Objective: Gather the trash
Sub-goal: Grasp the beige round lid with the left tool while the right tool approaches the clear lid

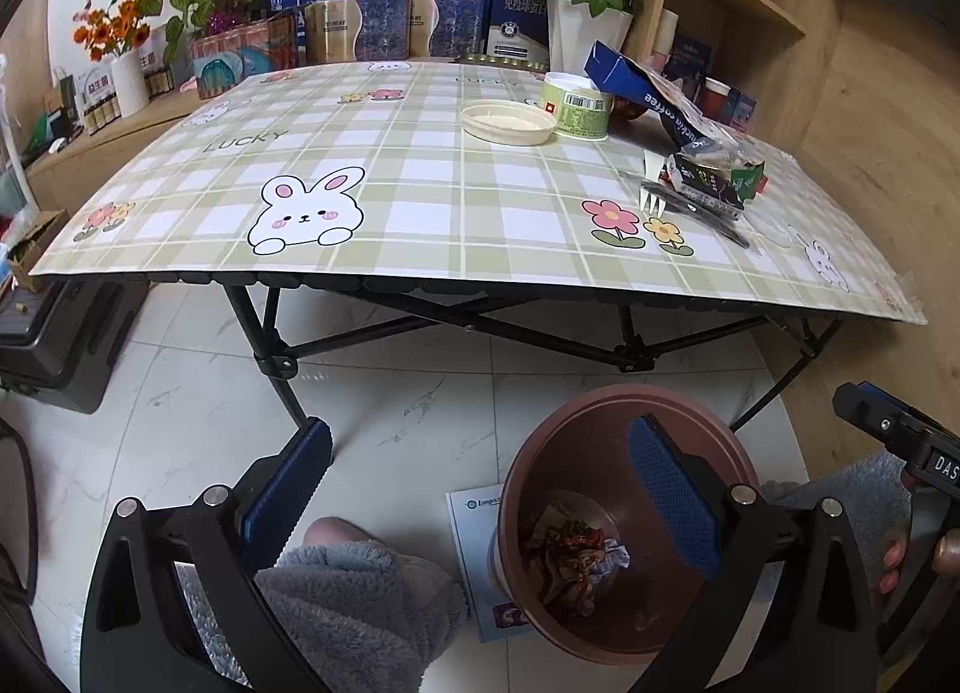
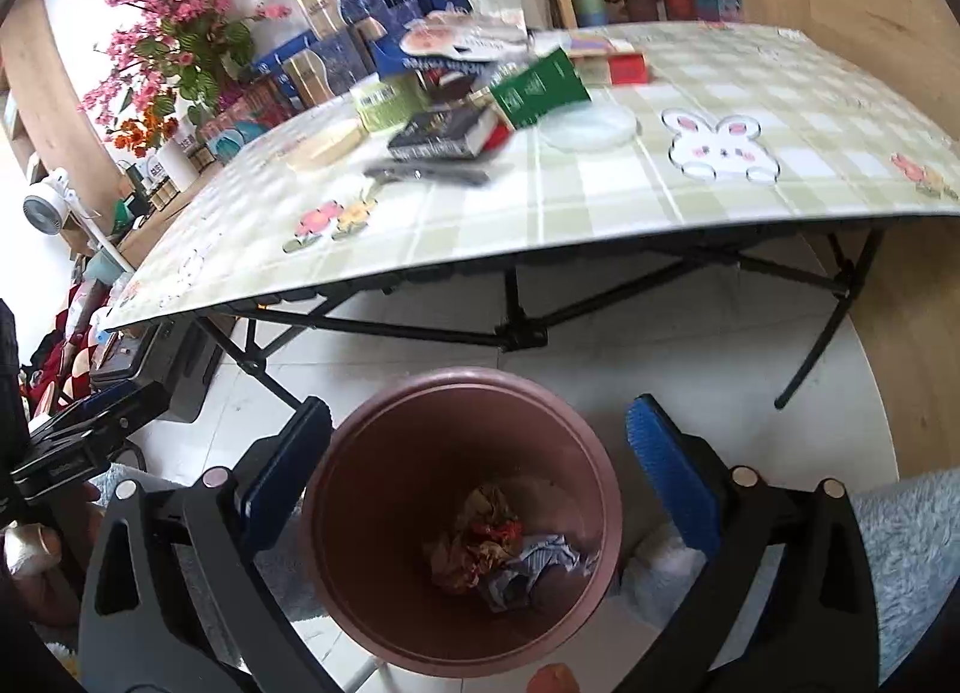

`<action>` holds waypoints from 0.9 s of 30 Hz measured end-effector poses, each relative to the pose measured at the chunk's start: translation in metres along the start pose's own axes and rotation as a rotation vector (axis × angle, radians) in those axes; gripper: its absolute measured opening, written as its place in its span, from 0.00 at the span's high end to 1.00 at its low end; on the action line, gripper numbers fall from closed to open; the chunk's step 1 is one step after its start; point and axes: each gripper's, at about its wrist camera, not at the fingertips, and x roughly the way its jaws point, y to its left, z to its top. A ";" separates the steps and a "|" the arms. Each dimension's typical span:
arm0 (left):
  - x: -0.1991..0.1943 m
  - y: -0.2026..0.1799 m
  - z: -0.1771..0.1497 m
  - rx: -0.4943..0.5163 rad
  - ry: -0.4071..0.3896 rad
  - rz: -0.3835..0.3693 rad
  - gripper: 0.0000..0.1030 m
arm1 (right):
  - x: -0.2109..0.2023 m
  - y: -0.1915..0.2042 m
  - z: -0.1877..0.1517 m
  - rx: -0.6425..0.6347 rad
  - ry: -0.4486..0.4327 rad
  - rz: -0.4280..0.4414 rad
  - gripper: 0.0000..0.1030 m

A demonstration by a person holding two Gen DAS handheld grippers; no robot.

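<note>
A: Where's the trash at this point?

B: Some is in the brown bin (image 2: pixel 462 519) on the floor, in front of the worktop (image 1: pixel 420 177) – crumpled wrappers (image 2: pixel 480 543) lie at the bottom. The rest is on the worktop's right end: a blue coffee bag (image 1: pixel 654 87), a green paper tub (image 1: pixel 579 108) with a shallow beige lid (image 1: pixel 507 120) just beside it, a dark snack packet (image 1: pixel 714 183), a white plastic fork (image 1: pixel 654 189) and a clear round lid (image 2: pixel 591 129)

A: And the right claw (image 2: pixel 480 465)?

B: Wide apart, hanging over the bin's mouth, nothing between its blue pads

A: The left claw (image 1: pixel 480 471)?

B: Also wide and empty. It sits to the left of the bin, its right finger (image 1: pixel 672 489) overlapping the rim in its own view. A grey fleece sleeve (image 1: pixel 360 603) shows below it, and a booklet (image 1: pixel 480 549) lies on the floor partly under the bin
</note>
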 end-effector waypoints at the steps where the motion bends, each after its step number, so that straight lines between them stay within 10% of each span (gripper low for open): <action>1: 0.000 0.000 0.000 -0.003 0.002 -0.001 0.06 | -0.001 0.000 0.001 -0.002 -0.009 0.002 0.05; 12: 0.004 0.002 0.023 -0.004 0.012 -0.011 0.06 | -0.016 -0.003 0.025 -0.035 -0.077 0.039 0.05; 27: 0.093 -0.006 0.168 -0.015 0.030 -0.022 0.06 | 0.005 -0.046 0.106 0.028 -0.101 0.033 0.05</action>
